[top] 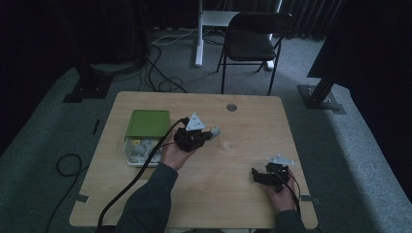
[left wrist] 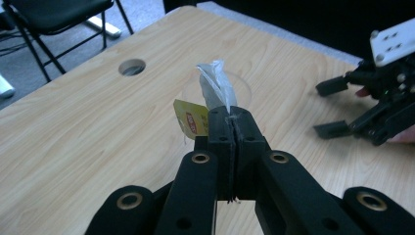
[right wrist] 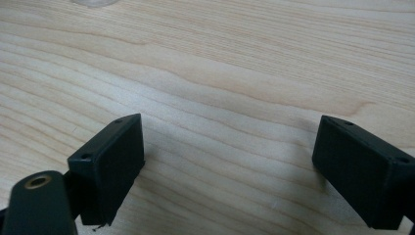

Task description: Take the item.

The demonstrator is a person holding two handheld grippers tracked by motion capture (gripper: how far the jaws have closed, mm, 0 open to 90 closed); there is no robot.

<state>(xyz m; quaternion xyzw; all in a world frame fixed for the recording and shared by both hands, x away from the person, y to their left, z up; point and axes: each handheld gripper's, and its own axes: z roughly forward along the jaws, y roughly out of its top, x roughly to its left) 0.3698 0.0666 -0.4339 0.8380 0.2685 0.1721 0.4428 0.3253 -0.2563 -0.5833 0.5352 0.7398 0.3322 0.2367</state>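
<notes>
- The table (top: pixel 228 194) is pale wood with visible grain and rounded corners, standing on grey carpet in a dim room with dark curtains behind.
- A round cable hole (top: pixel 231 107) sits near the table's far edge; a faint circular mark shows on the wood just beyond the held tea bag in the left gripper view.
- A black folding chair (top: pixel 252 41) stands beyond the far edge, and black cables lie on the carpet to the left.
- A small box with a green lid (top: pixel 147 124) lies near the table's left side, with white packets in its open part.
- The centre and right of the tabletop are bare wood.
- The left gripper (left wrist: pixel 230 113) has its jaws pressed together on a tea bag (left wrist: pixel 215 88), held above the middle of the table; its yellow tag (left wrist: pixel 192 119) bears a red label too small to read.
- The right gripper (right wrist: pixel 230 161) has its jaws wide apart with nothing between them, low over the wood near the table's right front corner.
</notes>
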